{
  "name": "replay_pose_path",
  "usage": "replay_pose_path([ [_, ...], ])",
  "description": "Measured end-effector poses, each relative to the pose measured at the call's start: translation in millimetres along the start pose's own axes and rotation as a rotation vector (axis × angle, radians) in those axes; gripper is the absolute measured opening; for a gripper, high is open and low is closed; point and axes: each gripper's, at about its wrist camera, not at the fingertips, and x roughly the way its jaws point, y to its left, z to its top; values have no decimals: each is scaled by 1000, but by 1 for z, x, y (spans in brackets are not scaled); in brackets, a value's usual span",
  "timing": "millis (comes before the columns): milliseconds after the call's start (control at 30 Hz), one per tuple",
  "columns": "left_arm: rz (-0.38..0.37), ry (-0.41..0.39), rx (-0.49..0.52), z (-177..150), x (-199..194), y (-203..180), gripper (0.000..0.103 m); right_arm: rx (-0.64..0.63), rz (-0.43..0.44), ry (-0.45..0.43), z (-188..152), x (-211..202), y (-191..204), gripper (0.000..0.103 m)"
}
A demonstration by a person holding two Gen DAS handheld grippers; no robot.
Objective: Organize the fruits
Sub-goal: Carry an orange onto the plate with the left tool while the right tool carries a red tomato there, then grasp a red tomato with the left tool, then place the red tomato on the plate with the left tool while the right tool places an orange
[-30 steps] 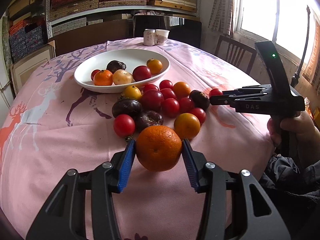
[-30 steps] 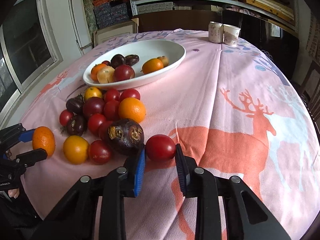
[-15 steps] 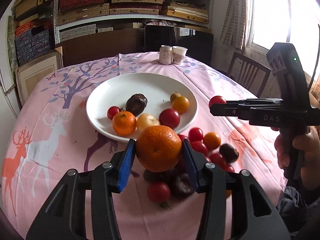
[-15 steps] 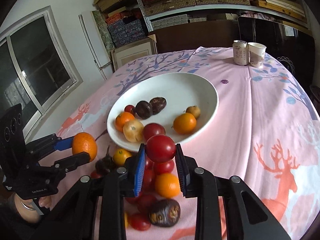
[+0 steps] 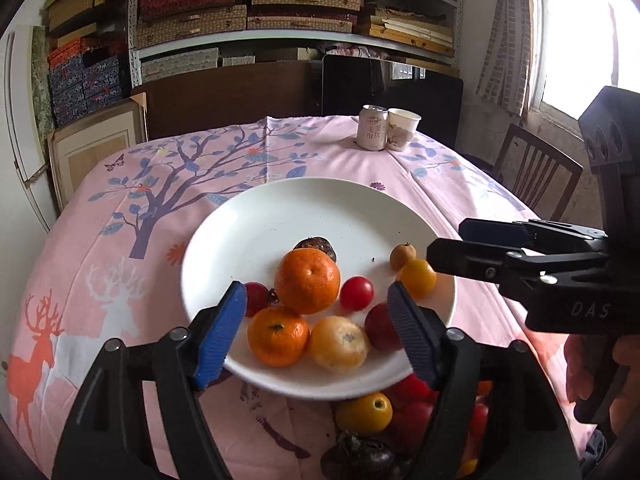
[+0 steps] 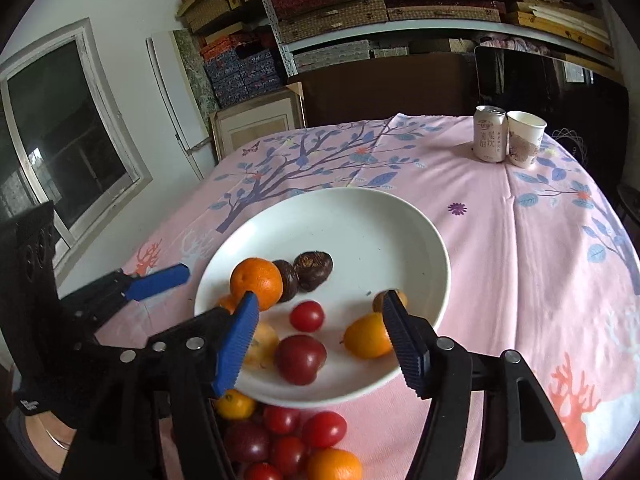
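Release step over the white plate (image 5: 224, 240). Left gripper (image 5: 316, 328) fingers wide, orange (image 5: 307, 282) lying free among the plated fruit; right gripper (image 6: 320, 340) fingers wide too, small red tomato (image 6: 306, 315) beyond them. Next: back to the near pile of fruit (image 6: 296, 440) on the counter (image 6: 520, 220) for another pick.

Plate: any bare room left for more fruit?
Yes. The plate's far half, beyond the dark fruits and big orange, is bare. The near half is crowded. The pile on the cloth crowds its near rim.
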Motion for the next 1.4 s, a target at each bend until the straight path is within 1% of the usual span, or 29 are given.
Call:
replay_pose_path([
  [67, -14, 4, 32, -14, -15, -5, 72, 1, 12, -1, -17, -14, -3, 65],
  [133, -6, 29, 75, -33, -26, -9, 73, -8, 9, 0, -38, -28, -2, 65],
  [233, 8, 93, 118, -65, -35, -11, 73, -19, 31, 14, -72, -48, 0, 65],
  [367, 9, 166, 134, -100, -38, -6, 73, -82, 41, 20, -113, -69, 18, 64],
  [433, 7, 176, 147, -110, -38, -6, 74, -125, 49, -1, -129, -78, 31, 64],
  [500, 7, 173, 155, -113, -38, -7, 74, -162, 67, 9, -141, -78, 43, 64],
  [533, 10, 172, 165, -114, -37, -9, 72, -170, 74, 17, -145, -78, 49, 64],
  [567, 9, 176, 176, -115, -36, -12, 70, -172, 83, 24, -149, -77, 53, 64],
  [633, -6, 173, 188, -116, -37, -16, 57, -169, 100, 40, -153, -75, 59, 64],
  [700, -9, 168, 209, -117, -39, -22, 51, -173, 102, 53, -158, -76, 65, 64],
  [733, -22, 172, 209, -118, -39, -22, 43, -178, 104, 56, -159, -76, 67, 64],
  [767, -51, 183, 195, -118, -39, -21, 38, -183, 103, 58, -160, -77, 69, 64],
  [800, -79, 194, 174, -118, -38, -20, 31, -187, 101, 58, -160, -77, 71, 64],
  [867, -102, 202, 150, -120, -37, -18, 30, -189, 106, 57, -161, -79, 74, 64],
  [1033, -156, 238, 54, -115, -26, -4, 32, -192, 109, 61, -159, -79, 75, 64],
  [1100, -154, 238, 56, -113, -23, -5, 30, -187, 114, 68, -159, -76, 75, 64],
  [1167, -151, 232, 72, -113, -23, -9, 30, -186, 119, 75, -160, -74, 76, 64],
  [1233, -164, 217, 69, -114, -26, -8, 30, -190, 124, 82, -161, -71, 78, 61],
  [1267, -167, 196, 71, -114, -30, -8, 30, -190, 122, 85, -161, -69, 79, 60],
  [1400, -158, 112, 88, -115, -44, -12, 30, -189, 71, 72, -158, -63, 78, 58],
])
